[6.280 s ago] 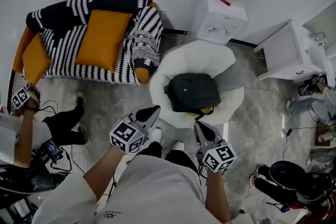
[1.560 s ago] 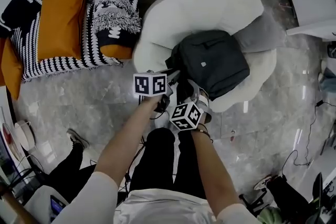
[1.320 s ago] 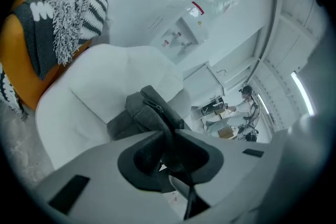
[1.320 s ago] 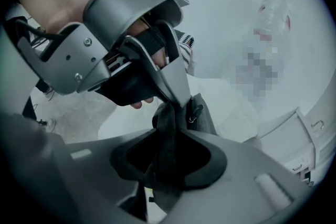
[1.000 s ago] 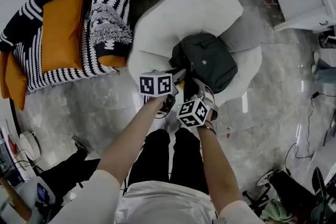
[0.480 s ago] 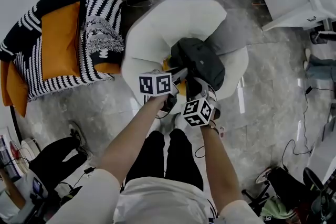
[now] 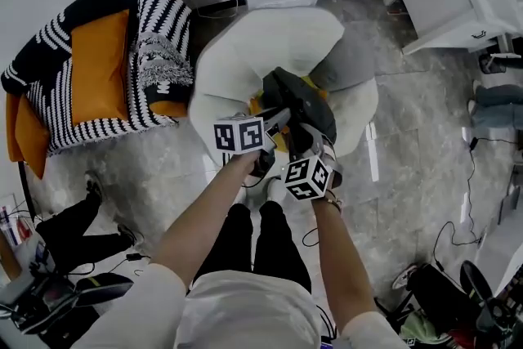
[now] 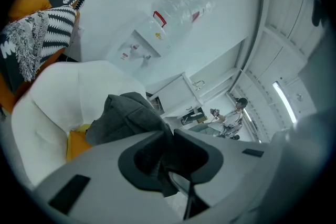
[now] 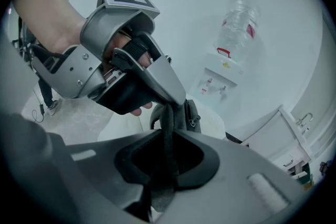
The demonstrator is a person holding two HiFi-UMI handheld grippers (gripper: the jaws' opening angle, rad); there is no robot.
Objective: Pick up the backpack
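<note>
Head view: the backpack (image 7: 301,104) now hangs bunched over the white chair (image 7: 245,53), no longer flat on the seat as a second ago. The fingers of the left gripper (image 7: 280,118) are clamped on its fabric. Those of the right gripper (image 7: 309,139) are closing on the strap (image 9: 167,113). The lift seems nearly done.

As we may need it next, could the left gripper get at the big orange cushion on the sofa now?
Probably not yet: the left gripper is shut on the backpack over the chair, and the cushion lies off to the left on the sofa, so it would need freeing.
</note>
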